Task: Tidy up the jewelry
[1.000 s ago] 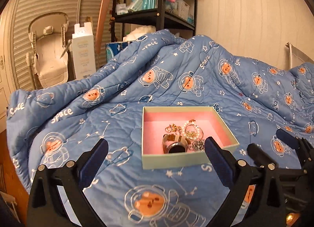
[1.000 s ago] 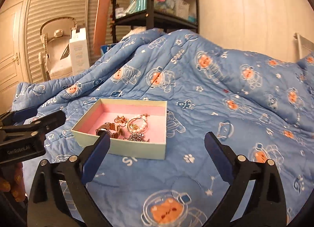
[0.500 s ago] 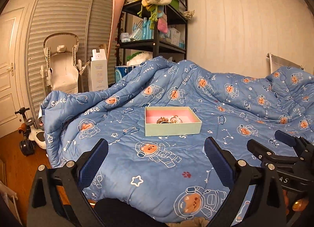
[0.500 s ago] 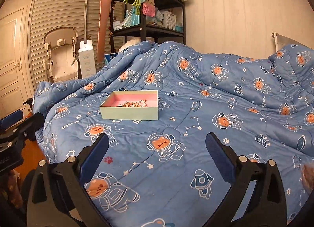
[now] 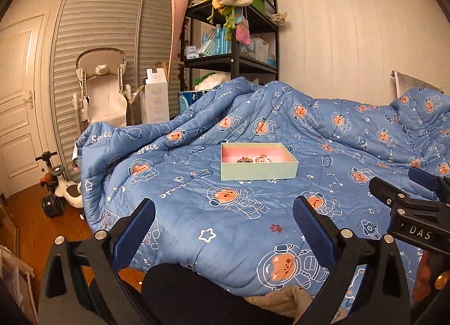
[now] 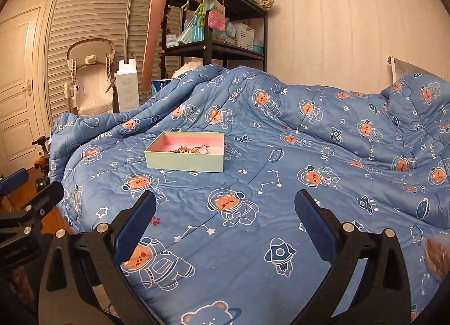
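Left gripper (image 5: 223,222): spread wide, nothing held or touched.
Right gripper (image 6: 225,219): spread wide, nothing held.
Box (image 5: 258,169): set on the blue quilt (image 5: 225,229), well ahead of both grippers.
Jewelry (image 5: 254,159): heaped inside the box, pieces not distinguishable.

Black plastic frames on left gripper (image 5: 224,222) and right gripper (image 6: 225,216), silver screws at pivots. Dark blue textured pads (image 5: 134,236) on fingers. White lettering "DAS" on right gripper's body. Dark trousers (image 5: 180,294) worn.
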A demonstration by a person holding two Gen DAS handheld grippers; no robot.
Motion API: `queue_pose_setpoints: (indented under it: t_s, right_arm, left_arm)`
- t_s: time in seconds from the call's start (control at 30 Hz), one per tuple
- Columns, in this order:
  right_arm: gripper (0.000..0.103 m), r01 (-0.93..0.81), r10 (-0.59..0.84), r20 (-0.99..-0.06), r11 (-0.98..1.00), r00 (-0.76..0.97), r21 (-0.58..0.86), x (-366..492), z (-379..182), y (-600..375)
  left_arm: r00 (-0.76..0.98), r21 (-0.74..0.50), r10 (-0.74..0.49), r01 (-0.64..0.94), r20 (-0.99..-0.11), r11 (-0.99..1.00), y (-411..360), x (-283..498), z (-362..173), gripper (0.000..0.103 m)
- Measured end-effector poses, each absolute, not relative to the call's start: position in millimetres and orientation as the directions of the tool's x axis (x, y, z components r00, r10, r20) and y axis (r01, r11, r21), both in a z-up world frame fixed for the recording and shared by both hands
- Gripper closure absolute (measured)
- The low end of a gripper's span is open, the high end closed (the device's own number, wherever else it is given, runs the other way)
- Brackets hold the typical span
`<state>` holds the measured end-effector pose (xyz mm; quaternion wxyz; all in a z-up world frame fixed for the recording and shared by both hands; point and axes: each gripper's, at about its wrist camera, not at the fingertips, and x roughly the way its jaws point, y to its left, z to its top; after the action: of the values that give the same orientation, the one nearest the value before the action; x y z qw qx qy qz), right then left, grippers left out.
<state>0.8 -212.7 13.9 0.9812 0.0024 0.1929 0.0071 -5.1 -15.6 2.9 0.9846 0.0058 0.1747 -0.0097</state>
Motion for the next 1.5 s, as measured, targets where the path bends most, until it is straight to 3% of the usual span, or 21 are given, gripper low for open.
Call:
queue_pose_setpoints:
  t_s: [1.5]
  right_arm:
    - [0.006,-0.055,0.055,-0.341,0.998,0.938,0.01,-7.5,18.8,-209.6]
  left_arm:
    - [0.927,-0.038,0.018,-0.034,-0.374,0.999,-4.8,-3.9,-1.9,0.007]
